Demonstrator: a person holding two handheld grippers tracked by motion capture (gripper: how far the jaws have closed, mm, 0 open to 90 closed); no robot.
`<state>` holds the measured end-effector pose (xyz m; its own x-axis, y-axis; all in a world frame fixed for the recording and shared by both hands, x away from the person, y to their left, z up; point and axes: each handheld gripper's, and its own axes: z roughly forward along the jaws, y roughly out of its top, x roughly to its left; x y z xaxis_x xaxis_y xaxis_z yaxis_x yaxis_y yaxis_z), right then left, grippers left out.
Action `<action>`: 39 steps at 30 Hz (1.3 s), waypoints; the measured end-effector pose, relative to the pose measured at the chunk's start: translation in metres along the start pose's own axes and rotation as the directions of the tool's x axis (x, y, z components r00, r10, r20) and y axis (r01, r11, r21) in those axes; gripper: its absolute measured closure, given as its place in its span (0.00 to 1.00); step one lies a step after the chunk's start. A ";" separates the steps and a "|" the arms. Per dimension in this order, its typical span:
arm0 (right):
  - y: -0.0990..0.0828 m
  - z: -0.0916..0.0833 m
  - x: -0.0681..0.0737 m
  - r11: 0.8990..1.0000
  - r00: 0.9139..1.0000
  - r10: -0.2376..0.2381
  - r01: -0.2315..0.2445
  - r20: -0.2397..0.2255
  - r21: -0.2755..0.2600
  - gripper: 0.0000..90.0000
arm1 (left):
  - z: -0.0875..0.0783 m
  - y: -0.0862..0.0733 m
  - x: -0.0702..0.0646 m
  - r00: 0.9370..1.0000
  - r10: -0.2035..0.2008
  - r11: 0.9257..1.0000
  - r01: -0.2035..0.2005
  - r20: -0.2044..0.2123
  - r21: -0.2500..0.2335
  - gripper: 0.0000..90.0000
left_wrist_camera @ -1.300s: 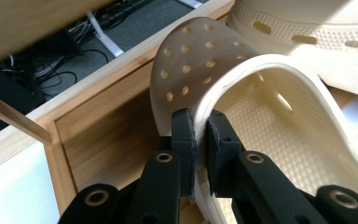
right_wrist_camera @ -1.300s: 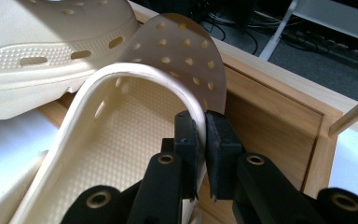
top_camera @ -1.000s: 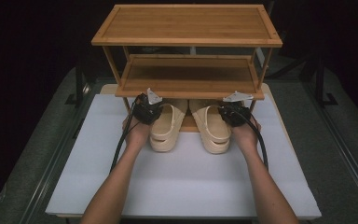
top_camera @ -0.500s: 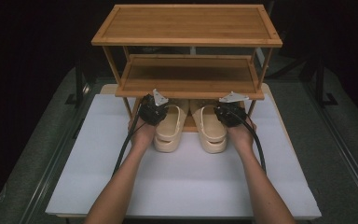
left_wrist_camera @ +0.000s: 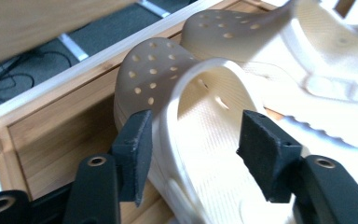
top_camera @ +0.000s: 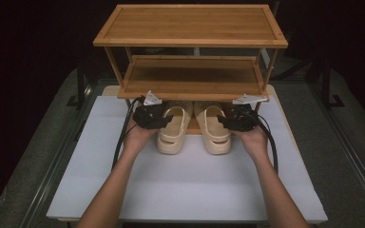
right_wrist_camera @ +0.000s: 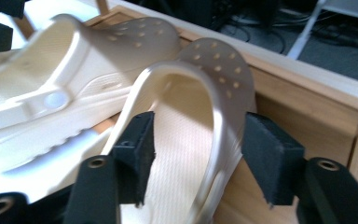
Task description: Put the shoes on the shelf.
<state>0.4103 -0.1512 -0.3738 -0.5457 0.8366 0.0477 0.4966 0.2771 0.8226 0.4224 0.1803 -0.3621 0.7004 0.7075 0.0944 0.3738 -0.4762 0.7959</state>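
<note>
At the far edge of the desk [top_camera: 185,185] stands a bamboo shoe rack [top_camera: 190,28] with 3 levels: a top shelf, a middle shelf [top_camera: 192,80] and a low bottom tier just above the desk's white surface. Both upper shelves lie bare.

Beneath the middle shelf's front edge sit 2 cream perforated clogs, side by side and touching along their inner sides. Their toes rest on the bottom tier, while their heels still overhang its front edge toward the person. The left clog [top_camera: 172,129] is held by the left gripper [top_camera: 164,121]; in the left gripper view its black fingers [left_wrist_camera: 133,151] straddle the clog's outer side wall, 1 pad outside against the wall and the other inside the foot opening, so the wall looks pinched between them. The right clog [top_camera: 215,129] is held the same way by the right gripper [top_camera: 224,122], whose fingers [right_wrist_camera: 270,161] close across that clog's outer wall, 1 pad in the foot opening and the other on the outside.

Judging by this, the pair is roughly halfway into the rack: lined up and toes seated, but not fully home. What seems left is sliding both clogs deeper until the heels clear the front edge, then releasing and withdrawing.
</note>
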 end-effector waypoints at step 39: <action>-0.080 -0.021 0.007 0.991 0.978 -0.035 0.060 -0.205 0.116 0.20 | -0.008 -0.086 -0.011 0.976 0.006 0.998 -0.019 0.216 0.062 0.03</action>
<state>0.3524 -0.1779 -0.4276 -0.6894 0.7119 0.1339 0.5380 0.3793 0.7528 0.3776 0.2176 -0.4270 0.8173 0.5753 -0.0325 0.3970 -0.5212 0.7555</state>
